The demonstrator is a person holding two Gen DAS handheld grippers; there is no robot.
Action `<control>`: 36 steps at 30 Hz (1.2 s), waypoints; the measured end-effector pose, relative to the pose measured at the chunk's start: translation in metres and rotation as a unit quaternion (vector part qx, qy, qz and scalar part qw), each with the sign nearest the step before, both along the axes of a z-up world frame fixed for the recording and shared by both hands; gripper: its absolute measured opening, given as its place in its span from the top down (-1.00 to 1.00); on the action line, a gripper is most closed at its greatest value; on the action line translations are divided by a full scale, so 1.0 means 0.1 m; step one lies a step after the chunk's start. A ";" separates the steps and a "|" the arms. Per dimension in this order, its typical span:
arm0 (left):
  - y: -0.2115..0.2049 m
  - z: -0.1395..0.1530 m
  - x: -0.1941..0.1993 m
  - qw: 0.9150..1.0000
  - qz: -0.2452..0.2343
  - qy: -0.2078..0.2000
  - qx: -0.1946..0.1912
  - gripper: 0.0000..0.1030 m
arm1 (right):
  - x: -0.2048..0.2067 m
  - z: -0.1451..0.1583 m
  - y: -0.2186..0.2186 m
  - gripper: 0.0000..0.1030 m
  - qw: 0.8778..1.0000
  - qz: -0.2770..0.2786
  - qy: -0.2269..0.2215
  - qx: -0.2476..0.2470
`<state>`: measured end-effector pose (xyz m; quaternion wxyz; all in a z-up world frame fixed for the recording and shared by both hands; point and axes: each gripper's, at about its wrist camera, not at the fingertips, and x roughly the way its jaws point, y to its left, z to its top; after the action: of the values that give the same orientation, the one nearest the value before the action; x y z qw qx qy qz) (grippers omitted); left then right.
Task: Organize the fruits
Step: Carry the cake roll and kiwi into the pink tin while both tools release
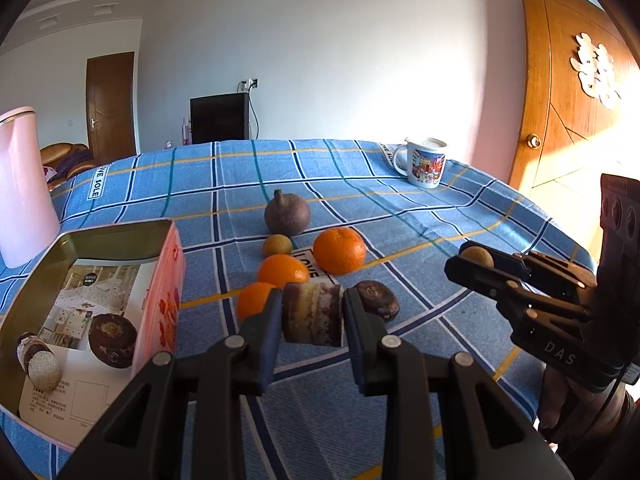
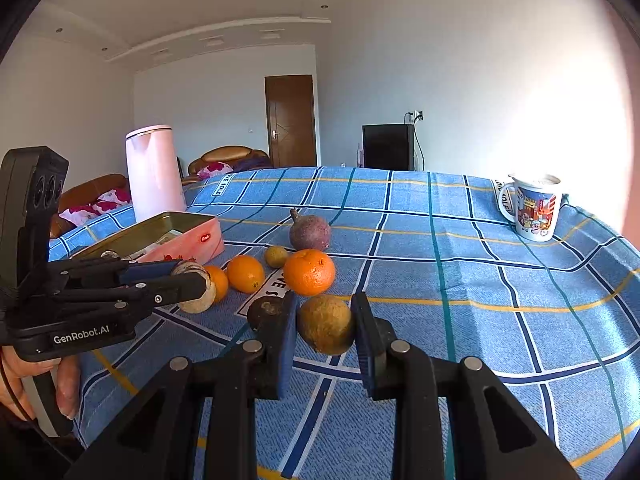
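My left gripper (image 1: 312, 314) is shut on a brown cane chunk (image 1: 313, 315), held above the blue plaid tablecloth, right of the pink tin box (image 1: 160, 280). The box holds another cane chunk (image 1: 38, 360) and a dark round fruit (image 1: 113, 340). My right gripper (image 2: 325, 320) is shut on a yellow-green fruit (image 2: 326, 324). On the cloth lie three oranges (image 1: 339, 250), a small yellow-green fruit (image 1: 277, 245), a purple passion fruit (image 1: 287, 214) and a dark round fruit (image 1: 378, 300). In the right wrist view the left gripper (image 2: 192, 280) holds its chunk beside the box (image 2: 192, 240).
A pink kettle (image 1: 24, 184) stands behind the box at the left. A printed mug (image 1: 425, 162) stands at the far right of the table. The table's right edge drops off toward a wooden door (image 1: 568, 112). A sofa sits beyond the far left edge.
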<state>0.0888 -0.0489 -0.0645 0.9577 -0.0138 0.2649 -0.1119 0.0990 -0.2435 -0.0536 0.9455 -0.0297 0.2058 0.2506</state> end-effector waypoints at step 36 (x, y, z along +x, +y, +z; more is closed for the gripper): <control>-0.02 0.06 -0.23 0.997 0.014 -0.077 0.019 0.39 | -0.21 0.03 -0.03 0.45 0.997 0.004 -0.075 0.014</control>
<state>0.0658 -0.0512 -0.0582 0.9767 0.0095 0.1926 -0.0940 0.0776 -0.2468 -0.0504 0.9575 -0.0362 0.1302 0.2547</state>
